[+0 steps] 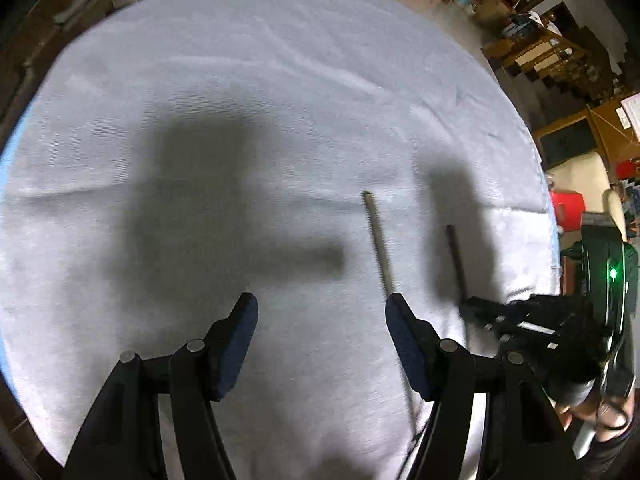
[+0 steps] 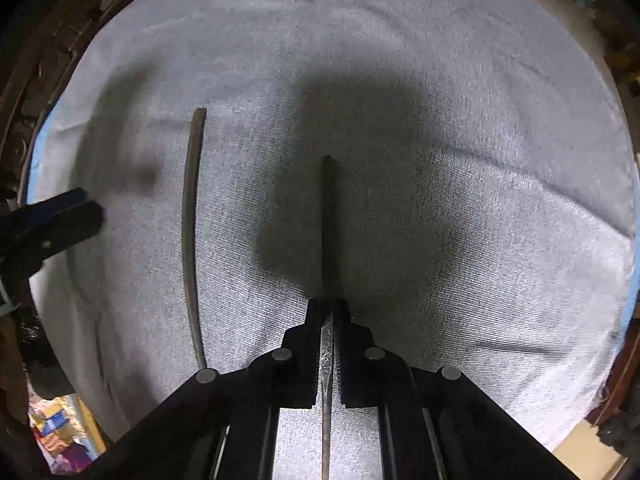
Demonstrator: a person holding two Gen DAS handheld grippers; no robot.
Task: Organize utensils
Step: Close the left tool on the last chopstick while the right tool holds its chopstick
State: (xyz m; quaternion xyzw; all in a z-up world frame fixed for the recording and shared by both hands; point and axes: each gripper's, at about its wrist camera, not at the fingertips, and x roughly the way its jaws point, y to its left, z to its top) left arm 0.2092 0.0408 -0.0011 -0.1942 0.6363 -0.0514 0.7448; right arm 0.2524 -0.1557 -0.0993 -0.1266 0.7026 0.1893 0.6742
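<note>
Two thin dark chopsticks lie nearly parallel on a pale grey towel (image 1: 240, 100) (image 2: 480, 160). My right gripper (image 2: 329, 307) points down and is shut on the nearer end of one chopstick (image 2: 329, 220), whose patterned metal part shows between the pads. In the left wrist view that gripper (image 1: 472, 307) grips the same chopstick (image 1: 456, 260) at the right. The other chopstick (image 1: 378, 240) (image 2: 190, 220) lies free, its near part passing behind my left gripper's right finger (image 1: 404, 332). My left gripper (image 1: 322, 312) (image 2: 86, 208) hovers open over bare towel, holding nothing.
The towel covers a dark wooden table, whose rim (image 2: 24, 128) shows at the left. Past the towel's right side are cluttered shelves (image 1: 540, 48) and a red container (image 1: 568, 208). A person's hand (image 1: 580, 408) holds the right gripper.
</note>
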